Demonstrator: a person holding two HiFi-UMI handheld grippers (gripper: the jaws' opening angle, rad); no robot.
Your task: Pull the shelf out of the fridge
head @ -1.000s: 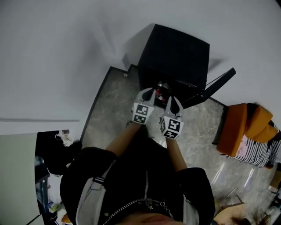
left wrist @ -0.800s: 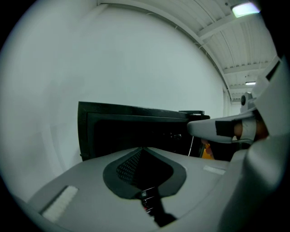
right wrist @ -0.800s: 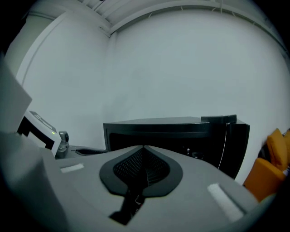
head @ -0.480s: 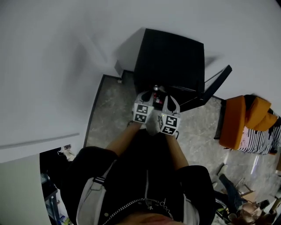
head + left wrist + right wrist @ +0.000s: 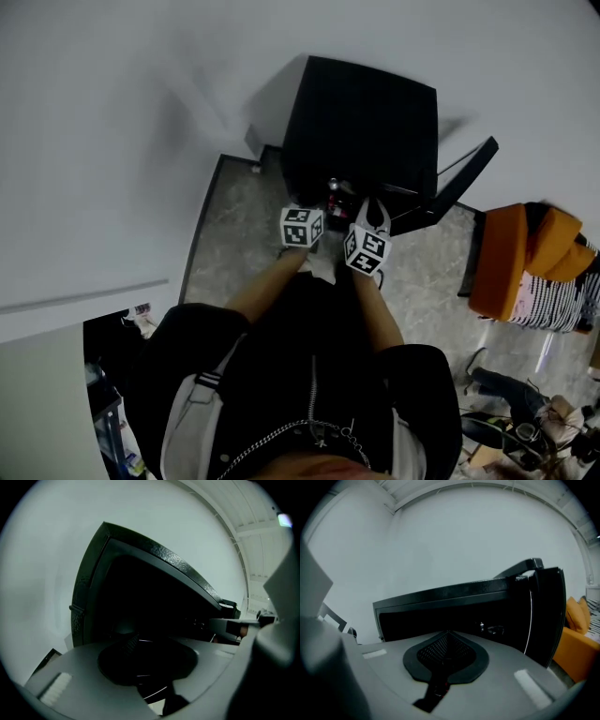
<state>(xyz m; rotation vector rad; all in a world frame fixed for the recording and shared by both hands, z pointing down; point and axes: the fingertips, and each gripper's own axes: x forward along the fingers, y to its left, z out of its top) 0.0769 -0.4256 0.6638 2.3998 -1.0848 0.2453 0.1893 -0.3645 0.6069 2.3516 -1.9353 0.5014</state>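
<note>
The shelf cannot be made out in any view. The open inside of the small black box-shaped fridge (image 5: 364,120) is almost pure black, and any shelf lies somewhere in that dark, just ahead of both sets of fingers. At the fridge mouth, just beyond the fingertips in the head view, stands a small red and pale item (image 5: 334,193), too small to identify and its print too small to read.

In the left gripper view the fridge (image 5: 154,555) fills the space ahead. The fridge's black door (image 5: 461,184) stands swung open, beyond and to the right of the right fingers, and its lower part is cut off by the grey gripper body in the right gripper view.

Both bare forearms reach forward from the person's black top, side by side. The left gripper (image 5: 302,227) and the right gripper (image 5: 367,249) are held close together, just short of the fridge mouth and tipped slightly downward.

The left gripper's fingers (image 5: 130,643) have just been opening. They stand partly apart around a dark gap crossed by thin pale lines, with nothing clearly pressed between them. The right gripper's mesh-faced fingers (image 5: 459,651) are closed together to a point and empty.

The only print in view is the black-and-white square patterns on the two marker cubes.
</note>
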